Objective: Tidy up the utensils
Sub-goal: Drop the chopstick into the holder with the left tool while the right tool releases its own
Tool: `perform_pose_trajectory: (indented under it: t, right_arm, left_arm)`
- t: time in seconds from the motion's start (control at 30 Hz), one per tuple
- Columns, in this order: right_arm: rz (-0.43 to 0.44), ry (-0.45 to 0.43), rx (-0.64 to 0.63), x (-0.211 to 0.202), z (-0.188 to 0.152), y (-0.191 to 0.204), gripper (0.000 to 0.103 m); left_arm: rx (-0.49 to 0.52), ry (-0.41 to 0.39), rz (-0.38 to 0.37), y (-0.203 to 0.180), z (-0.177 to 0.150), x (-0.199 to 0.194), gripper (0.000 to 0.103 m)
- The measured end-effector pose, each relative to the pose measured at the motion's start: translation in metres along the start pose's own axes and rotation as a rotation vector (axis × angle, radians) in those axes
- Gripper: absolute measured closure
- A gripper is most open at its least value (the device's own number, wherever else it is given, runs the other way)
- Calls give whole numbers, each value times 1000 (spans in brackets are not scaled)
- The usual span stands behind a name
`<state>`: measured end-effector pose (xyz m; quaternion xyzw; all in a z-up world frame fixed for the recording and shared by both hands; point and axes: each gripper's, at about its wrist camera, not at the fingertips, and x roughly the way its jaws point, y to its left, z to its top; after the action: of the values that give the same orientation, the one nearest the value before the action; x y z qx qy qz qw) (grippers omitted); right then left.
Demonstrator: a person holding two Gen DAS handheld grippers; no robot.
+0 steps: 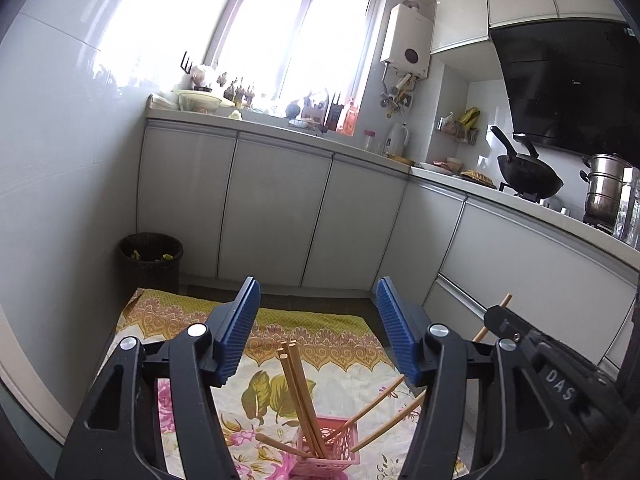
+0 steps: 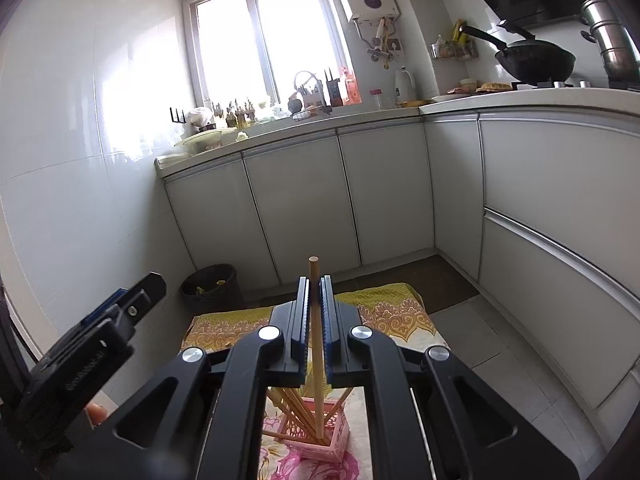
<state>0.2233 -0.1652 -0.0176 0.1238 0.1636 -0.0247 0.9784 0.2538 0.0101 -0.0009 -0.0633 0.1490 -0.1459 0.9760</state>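
While my left claw (image 1: 318,304) hangs with jaws apart, the pink basket (image 1: 326,450) of chopsticks (image 1: 302,392) sits below between them; on my right view, the right claw (image 2: 315,300) clamps one upright chopstick (image 2: 316,344) over that basket (image 2: 320,436).

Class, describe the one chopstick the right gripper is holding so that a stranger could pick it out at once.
Find the floral cloth on the kitchen floor, then the pink slotted basket standing on it. Several chopsticks lean in the basket, but this chopstick stands upright, clamped between the blue pads of the right gripper, its lower end down in the basket.
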Motion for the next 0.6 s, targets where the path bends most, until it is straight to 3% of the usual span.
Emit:
perform_pose_trajectory:
  t: [0.2,0.37,0.4,0.47,0.5,0.53,0.6]
  right_arm:
    - [-19,25,5,22,-16,2,97]
    - [-31,111,3,52,-39,4,96]
    - [-45,127,-1,55,-42,5,89]
    - [-64,126,2,53,-44,6,63]
    - [-77,109,5,49,-43,6,46]
    - [-86,95,6,44,-42,7,38]
    - [-107,72,-5,33,-40,10,38]
  left_arm:
    - [-21,-60,15,11,11,-21,42]
    - [-33,-44,35,22,13,-24,42]
    - [-34,-40,41,25,14,-25,42]
    - [-33,-40,57,28,16,-28,41]
    - [-32,-42,65,30,17,-30,41]
    - [-33,-43,70,31,18,-32,39]
    - [-37,-43,79,33,20,-37,38]
